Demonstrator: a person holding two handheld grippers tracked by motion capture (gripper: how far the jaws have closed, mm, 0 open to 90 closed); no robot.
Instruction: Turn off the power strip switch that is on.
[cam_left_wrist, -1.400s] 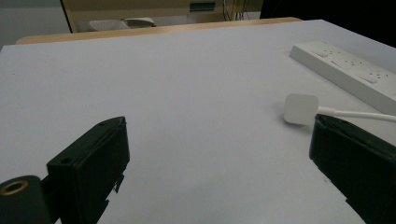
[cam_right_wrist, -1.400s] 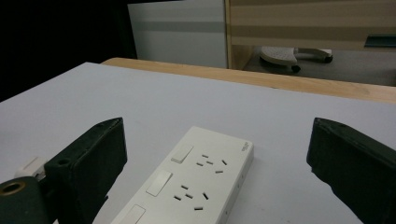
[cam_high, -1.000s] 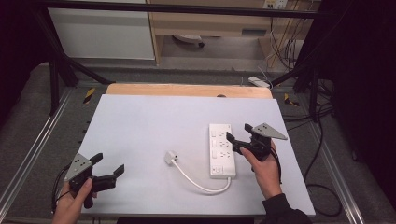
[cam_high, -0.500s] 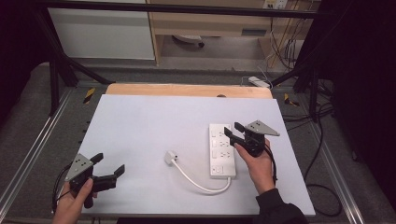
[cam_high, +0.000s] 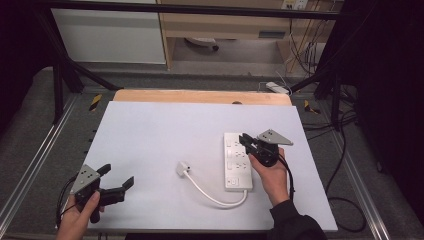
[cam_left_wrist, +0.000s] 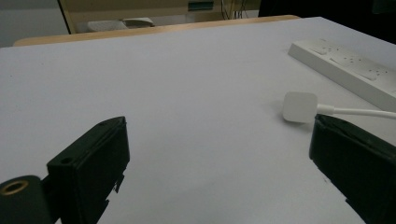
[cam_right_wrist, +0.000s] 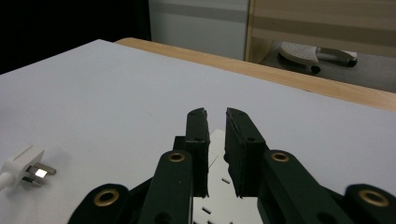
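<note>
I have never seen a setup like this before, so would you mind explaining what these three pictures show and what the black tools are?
A person sits at a white table and holds a hand tool in each hand; each tool has two black jaws that pinch, like tongs.

The high view looks down from above. The left gripper is near the table's front left corner, its jaws wide apart and holding nothing. The right gripper is over a white power strip, its jaws nearly together with a narrow gap; nothing is between them.

The other two pictures come from small cameras riding on each tool, looking out along its jaws.

On the table lie the power strip, its white cable curling forward, and the plug at its end.
</note>
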